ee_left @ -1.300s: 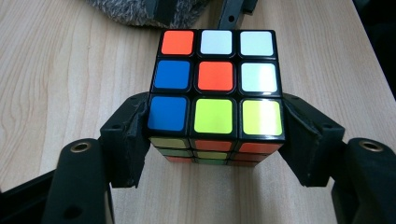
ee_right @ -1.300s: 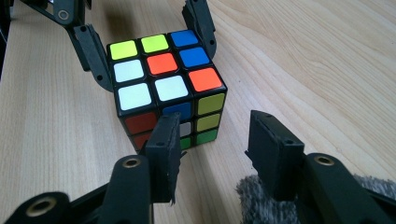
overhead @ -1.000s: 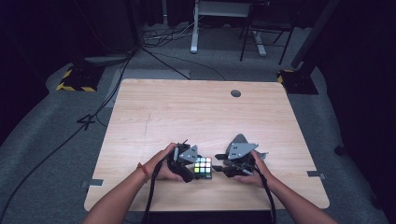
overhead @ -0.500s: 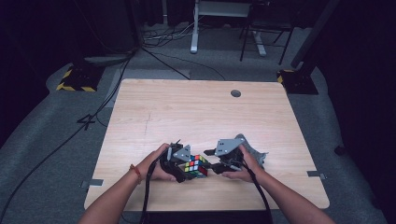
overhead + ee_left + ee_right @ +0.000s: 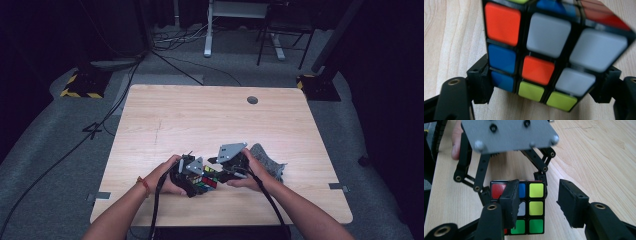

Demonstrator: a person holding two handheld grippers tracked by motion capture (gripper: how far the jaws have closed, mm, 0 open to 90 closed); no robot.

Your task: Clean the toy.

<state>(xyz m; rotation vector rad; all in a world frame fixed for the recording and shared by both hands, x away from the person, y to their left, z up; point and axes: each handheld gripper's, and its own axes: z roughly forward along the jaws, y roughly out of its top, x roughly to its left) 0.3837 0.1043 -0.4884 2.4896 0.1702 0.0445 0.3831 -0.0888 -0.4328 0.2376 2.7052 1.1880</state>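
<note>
On the near part of the wooden bench [image 5: 200, 120], between the person's two hands, sits a scrambled cube [image 5: 206, 178]. The left tongs [image 5: 192, 172] hold it: in the left gripper view both black jaws press against the cube's [image 5: 549, 55] lower side faces, one on each flank, with the cube tilted and its near face showing orange, blue, white and lime stickers. The upper right of that face is blurred.

The right tongs [image 5: 220, 172] stand wide, facing the cube from the other side. In the right gripper view their jaws are well apart: the left one overlaps the cube's [image 5: 529, 207] face in the picture, while the right one stands beside the cube over bare wood. I cannot tell whether the left jaw touches it. Beyond the cube in that view rise the black links and grey plate of the left tongs [image 5: 511, 152], and a finger [image 5: 455, 142] shows at the bench edge.

The left hand [image 5: 167, 175] wears a red band at the wrist. Just behind the right hand [image 5: 250, 172] lies a grey cloth [image 5: 270, 165], crumpled, on the bench. A small round grommet [image 5: 252, 100] sits near the bench's far edge.
</note>
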